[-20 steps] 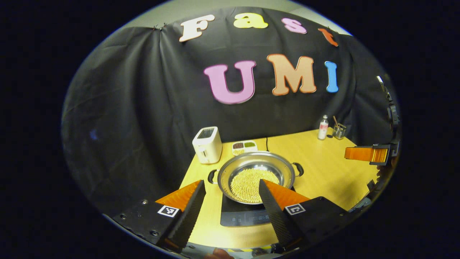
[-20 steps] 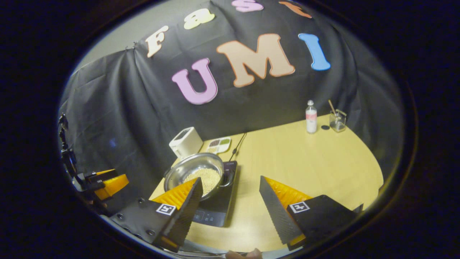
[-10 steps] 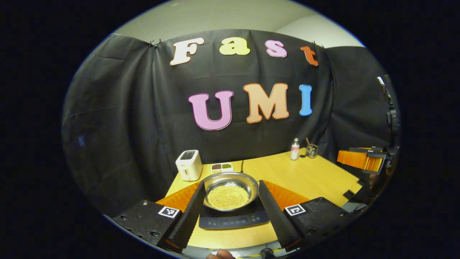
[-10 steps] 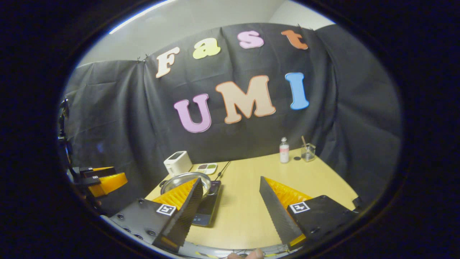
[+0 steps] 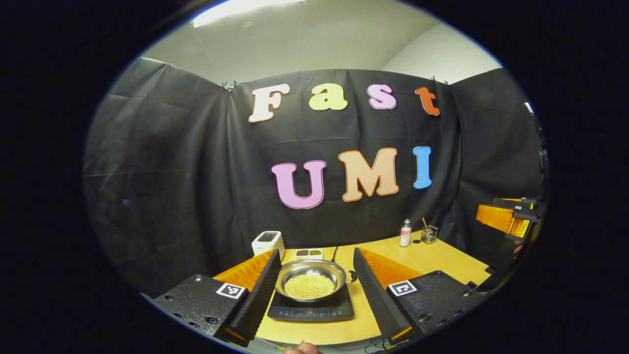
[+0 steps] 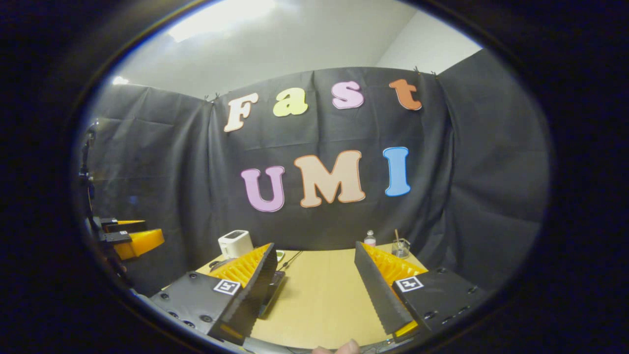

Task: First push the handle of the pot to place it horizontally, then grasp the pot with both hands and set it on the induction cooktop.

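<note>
The steel pot (image 5: 309, 281) of beans was seen resting on the induction cooktop (image 5: 311, 310). Both the left gripper (image 5: 313, 290) and right gripper (image 6: 314, 285) had been drawn back and raised (fingers wide apart, holding nothing), so the task was judged complete.

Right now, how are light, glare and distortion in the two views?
Left gripper view: a bright ceiling light glares at the top, the pot is sharp and well lit, and the fisheye bends the table edge. Right gripper view: the ceiling glow is washed out, the toaster looks slightly soft, and the edges darken.
</note>
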`<state>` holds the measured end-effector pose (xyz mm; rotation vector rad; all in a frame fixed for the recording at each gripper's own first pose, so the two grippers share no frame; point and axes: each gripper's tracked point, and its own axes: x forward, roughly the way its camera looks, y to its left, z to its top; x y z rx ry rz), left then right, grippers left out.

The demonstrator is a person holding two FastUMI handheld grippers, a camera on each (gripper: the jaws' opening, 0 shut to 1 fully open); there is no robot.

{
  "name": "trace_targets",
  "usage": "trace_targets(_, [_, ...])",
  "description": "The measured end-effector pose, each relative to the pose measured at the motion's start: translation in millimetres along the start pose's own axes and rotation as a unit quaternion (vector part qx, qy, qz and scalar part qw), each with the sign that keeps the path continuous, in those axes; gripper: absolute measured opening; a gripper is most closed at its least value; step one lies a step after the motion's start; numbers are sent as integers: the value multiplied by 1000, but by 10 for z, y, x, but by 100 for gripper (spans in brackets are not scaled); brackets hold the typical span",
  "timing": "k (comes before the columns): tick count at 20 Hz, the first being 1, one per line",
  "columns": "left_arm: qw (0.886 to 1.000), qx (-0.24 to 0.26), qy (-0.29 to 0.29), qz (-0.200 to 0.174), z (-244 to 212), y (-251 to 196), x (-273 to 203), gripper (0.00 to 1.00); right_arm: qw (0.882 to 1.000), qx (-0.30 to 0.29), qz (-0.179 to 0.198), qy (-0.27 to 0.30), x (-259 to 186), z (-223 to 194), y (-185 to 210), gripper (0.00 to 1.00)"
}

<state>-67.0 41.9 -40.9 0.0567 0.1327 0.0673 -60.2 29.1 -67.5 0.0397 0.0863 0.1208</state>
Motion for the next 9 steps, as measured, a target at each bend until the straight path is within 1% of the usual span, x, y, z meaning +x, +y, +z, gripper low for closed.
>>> trace_targets(2, [1000,-16,5,1,23,-221,-4,90,1000,1,4,-14,-39,141,-201,92])
trace_targets(3, [1000,-23,3,5,39,-275,3,91,1000,1,4,-17,-38,147,-317,92])
trace_targets(4, [999,-30,0,10,58,-332,9,94,1000,-1,5,-18,-39,145,-417,92])
trace_targets(5, [999,-37,5,14,38,-386,14,91,1000,-4,3,-19,-25,145,-503,92])
trace_targets(6, [999,-41,20,16,-14,-449,-7,94,1000,-4,4,-11,-37,136,-576,92])
trace_targets(7, [999,-40,23,14,-8,-511,-40,91,1000,-3,8,-10,-42,124,-606,92])
trace_targets(8, [999,-36,16,12,41,-550,-25,91,1000,-4,5,-14,-32,169,-663,92])
trace_targets(9, [999,-32,13,11,91,-563,16,94,1000,-2,-1,-17,-10,188,-751,92])
